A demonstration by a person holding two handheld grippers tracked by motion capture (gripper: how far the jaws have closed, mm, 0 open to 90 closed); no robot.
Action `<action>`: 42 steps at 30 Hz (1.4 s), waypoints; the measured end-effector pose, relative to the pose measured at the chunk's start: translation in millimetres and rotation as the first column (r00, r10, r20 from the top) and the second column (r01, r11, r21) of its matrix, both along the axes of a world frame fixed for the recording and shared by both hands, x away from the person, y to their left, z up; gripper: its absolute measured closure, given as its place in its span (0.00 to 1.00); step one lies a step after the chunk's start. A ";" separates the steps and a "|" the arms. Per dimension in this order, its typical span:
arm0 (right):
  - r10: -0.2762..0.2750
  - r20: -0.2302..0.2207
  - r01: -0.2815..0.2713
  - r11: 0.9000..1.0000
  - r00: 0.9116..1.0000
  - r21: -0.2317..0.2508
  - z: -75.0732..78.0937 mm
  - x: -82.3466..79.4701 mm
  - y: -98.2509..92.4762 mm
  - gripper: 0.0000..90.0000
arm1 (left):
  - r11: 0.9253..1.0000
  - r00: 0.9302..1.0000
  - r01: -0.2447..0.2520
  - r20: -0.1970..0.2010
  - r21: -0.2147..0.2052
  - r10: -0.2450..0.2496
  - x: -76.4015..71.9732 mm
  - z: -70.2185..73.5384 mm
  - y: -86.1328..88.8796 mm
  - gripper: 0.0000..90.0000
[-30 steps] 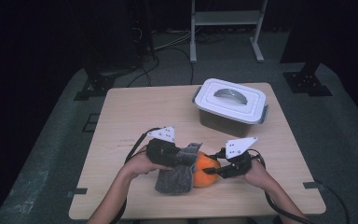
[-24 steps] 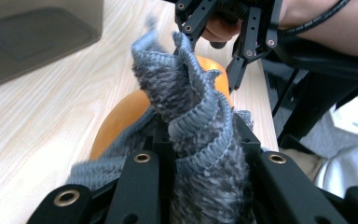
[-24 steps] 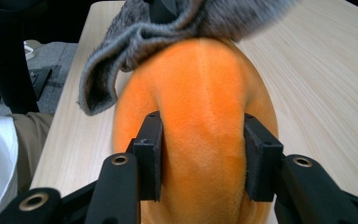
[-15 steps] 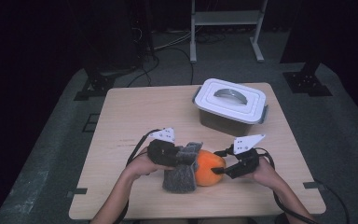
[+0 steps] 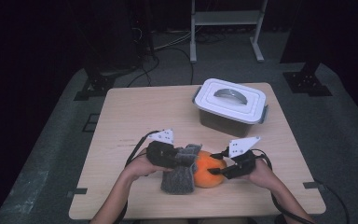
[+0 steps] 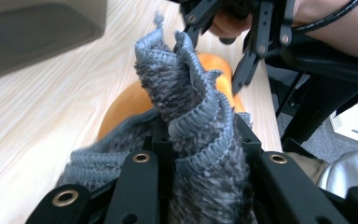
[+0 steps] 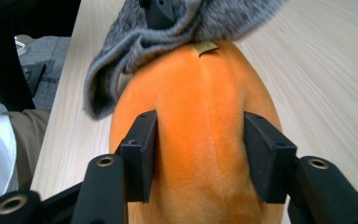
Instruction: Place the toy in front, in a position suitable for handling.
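An orange plush pumpkin (image 5: pixel 206 169) lies near the table's front edge with a grey knitted cloth (image 5: pixel 179 179) draped against its left side. My left gripper (image 5: pixel 186 161) is shut on a bunched fold of the cloth (image 6: pixel 191 93), which stands up between its jaws (image 6: pixel 200 135); the orange plush (image 6: pixel 126 105) shows behind it. My right gripper (image 5: pixel 214 169) comes in from the right. Its jaws have just been closing, and both pads (image 7: pixel 140 154) now press the flanks of the plush (image 7: pixel 200 93). The cloth (image 7: pixel 135 42) covers the plush's far end.
A white lidded box (image 5: pixel 230 106) with a grey handle stands at the back right of the wooden table (image 5: pixel 135 116). A metal stand (image 5: pixel 226 18) and floor cables lie beyond the table. The person's legs are under the front edge.
The right gripper shifted slightly rightward off the plush and came back onto it. The left gripper has kept the cloth and stayed in place.
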State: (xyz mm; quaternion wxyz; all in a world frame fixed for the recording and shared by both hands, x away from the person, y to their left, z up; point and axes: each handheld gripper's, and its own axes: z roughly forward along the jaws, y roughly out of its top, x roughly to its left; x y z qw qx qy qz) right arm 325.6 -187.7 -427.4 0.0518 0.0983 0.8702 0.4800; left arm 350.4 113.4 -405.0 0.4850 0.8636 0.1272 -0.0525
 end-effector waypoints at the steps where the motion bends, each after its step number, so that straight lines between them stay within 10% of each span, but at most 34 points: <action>1: -0.004 -0.004 0.005 1.000 1.000 0.004 -1.1 -0.1 -2.6 0.54 | 1.000 1.000 -0.006 0.001 0.002 0.006 0.3 -0.9 2.0 0.77; 19: 0.002 0.035 -0.001 1.000 0.999 -0.016 -0.5 -5.2 -3.5 0.56 | 0.998 0.997 0.068 0.047 0.008 -0.068 -3.9 18.9 -28.4 0.77; 29: -0.026 0.018 0.026 1.000 1.000 -0.005 -4.7 -3.3 -22.9 0.58 | 1.000 1.000 -0.022 -0.017 0.011 0.022 4.9 -4.9 0.3 0.76; 42: -0.054 -0.002 0.053 0.996 0.999 -0.072 22.6 -13.9 1.7 0.20 | 0.999 0.999 0.026 -0.024 -0.031 -0.027 -1.1 -2.5 -13.5 0.76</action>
